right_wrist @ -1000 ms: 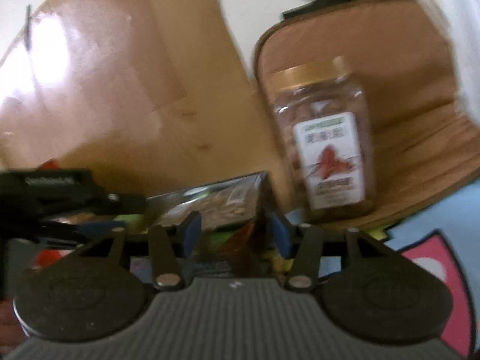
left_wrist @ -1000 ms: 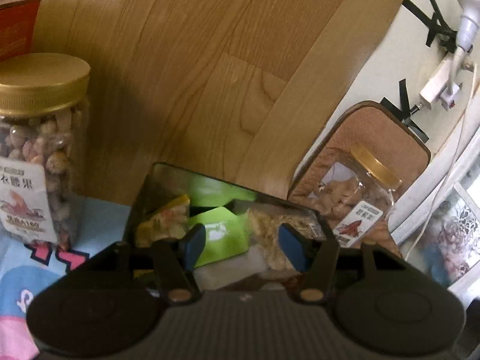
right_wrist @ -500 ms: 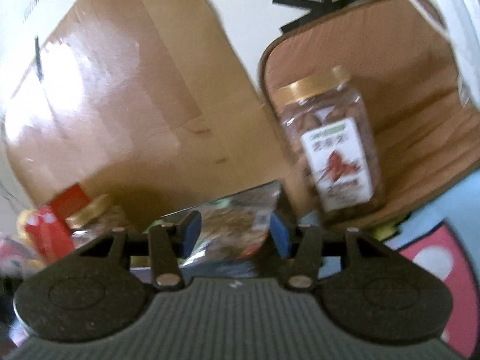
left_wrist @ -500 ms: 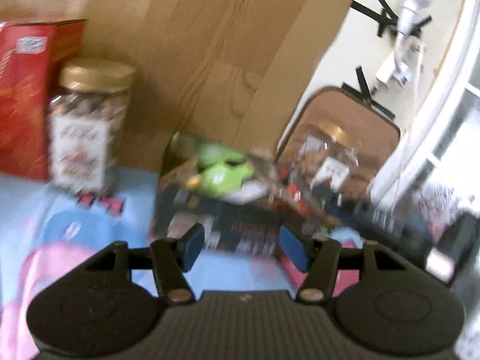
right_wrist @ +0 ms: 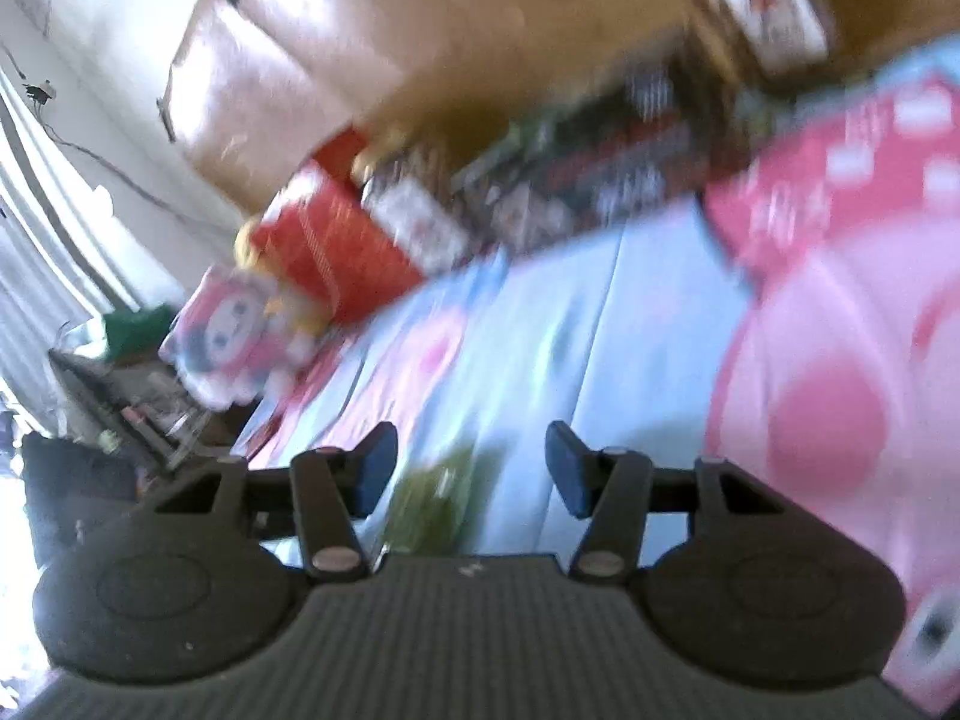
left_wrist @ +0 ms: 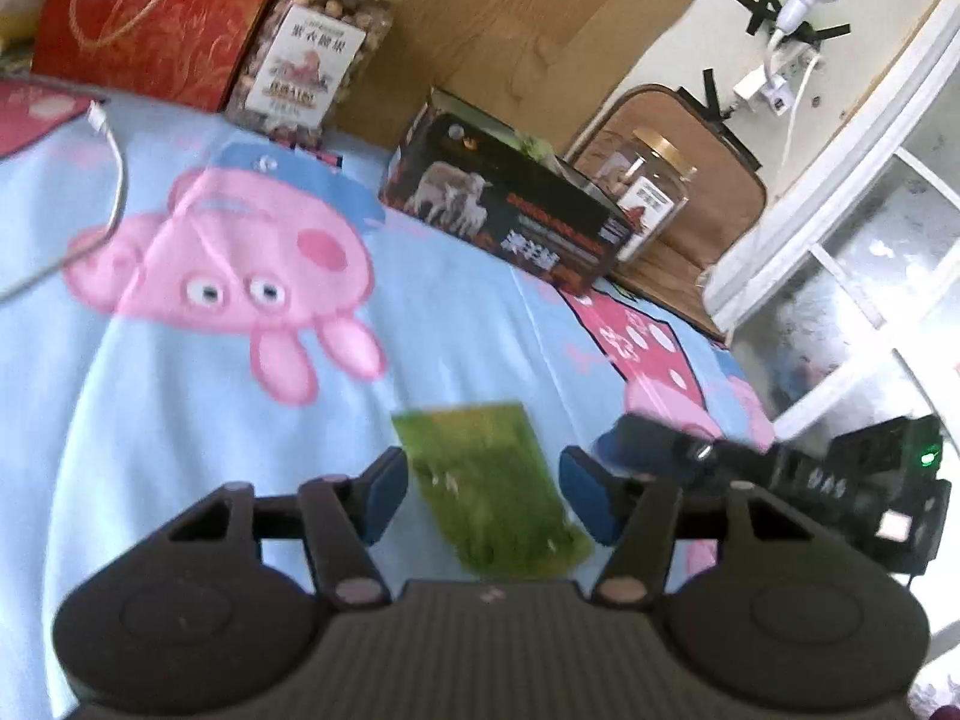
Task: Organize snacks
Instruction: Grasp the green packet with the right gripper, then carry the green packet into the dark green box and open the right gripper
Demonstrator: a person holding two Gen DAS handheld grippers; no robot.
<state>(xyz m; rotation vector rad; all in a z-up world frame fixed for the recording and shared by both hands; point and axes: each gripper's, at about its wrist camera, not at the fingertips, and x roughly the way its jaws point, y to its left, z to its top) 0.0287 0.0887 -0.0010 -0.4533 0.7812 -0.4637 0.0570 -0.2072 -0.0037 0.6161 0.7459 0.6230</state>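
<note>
A green snack packet (left_wrist: 480,450) lies flat on the blue cartoon sheet (left_wrist: 180,420). My left gripper (left_wrist: 483,480) hovers over it with a finger on either side. Its jaws are closing, and the pads stand apart from the packet. The black snack box (left_wrist: 510,210) with the sheep picture stands further back against the wooden board, green packets showing over its rim. In the blurred right wrist view my right gripper (right_wrist: 471,468) is open, with the same green packet (right_wrist: 432,498) low between its fingers, not gripped. The right tool's black body (left_wrist: 840,480) reaches in from the right.
A nut jar (left_wrist: 312,42) and a red gift box (left_wrist: 150,12) stand at the back left. A second jar (left_wrist: 651,192) sits on a brown cushion (left_wrist: 708,138) right of the box. A white cable (left_wrist: 114,180) trails across the sheet at left.
Both grippers have drawn back from the black box. The left one has come down over the green packet on the sheet. The right one has swung left and its view has blurred.
</note>
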